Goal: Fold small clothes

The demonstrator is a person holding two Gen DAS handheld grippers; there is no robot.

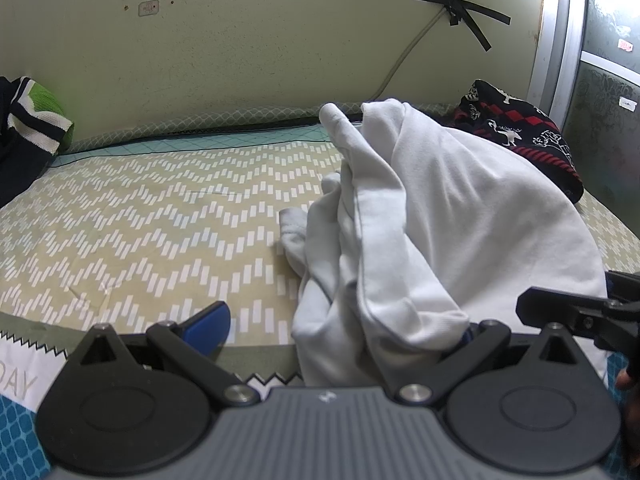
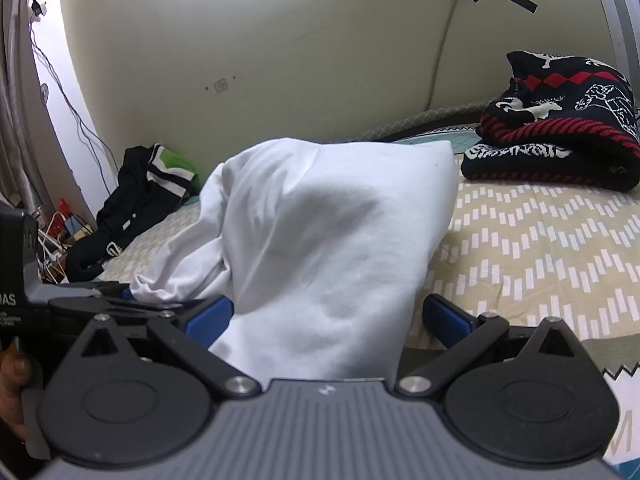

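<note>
Clearly, the bed (image 1: 132, 216) with its zigzag cover serves as the folding surface, and its middle is left free so a garment can be spread flat there. On it the white garment (image 1: 440, 208) stands in a loose heap at the near edge, bunched and not yet laid out, so I judge the folding has hardly begun. A folded dark patterned sweater (image 2: 560, 128) rests far right by the wall, probably set aside; a black and green garment (image 2: 140, 200) lies far left. The left tool (image 1: 340, 320) is spread wide, with white cloth draped over its right finger. The right tool (image 2: 328, 316) is also spread, the heap sitting between its fingers, not pinched.
</note>
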